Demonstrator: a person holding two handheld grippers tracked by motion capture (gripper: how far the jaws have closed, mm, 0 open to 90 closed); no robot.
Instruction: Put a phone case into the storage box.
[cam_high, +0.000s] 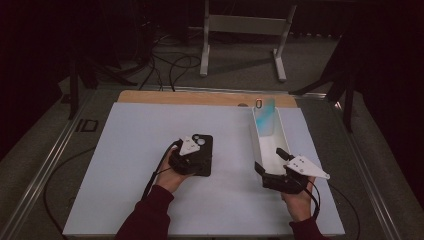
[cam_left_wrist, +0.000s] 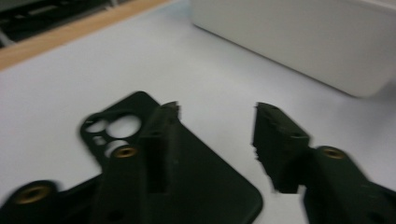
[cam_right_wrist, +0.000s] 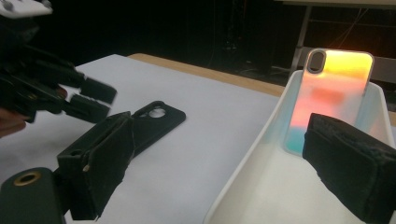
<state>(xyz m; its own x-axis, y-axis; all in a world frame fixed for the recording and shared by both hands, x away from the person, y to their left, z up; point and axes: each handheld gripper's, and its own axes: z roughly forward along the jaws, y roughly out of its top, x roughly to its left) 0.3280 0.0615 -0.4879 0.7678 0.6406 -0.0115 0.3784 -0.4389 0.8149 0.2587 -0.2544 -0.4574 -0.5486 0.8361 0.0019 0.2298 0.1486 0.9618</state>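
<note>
A black phone case (cam_high: 204, 142) lies flat on the white mat, camera cutout toward the far side. My left gripper (cam_high: 192, 159) hovers low over its near end. In the left gripper view the jaws (cam_left_wrist: 217, 135) stand apart, with the black phone case (cam_left_wrist: 210, 186) under the gap and neither pad pressing on it. A white tray (cam_high: 256, 145) at the right holds an iridescent phone case (cam_high: 265, 117) leaning on its far wall. My right gripper (cam_high: 271, 160) is open across the tray's near left wall, one jaw outside and one inside.
The white mat (cam_high: 125, 165) covers a wooden table whose far edge (cam_high: 200, 96) shows. Cables and a white metal stand (cam_high: 240, 30) are on the floor beyond. From the right gripper view, the left gripper (cam_right_wrist: 86, 100) is above the black phone case (cam_right_wrist: 159, 119).
</note>
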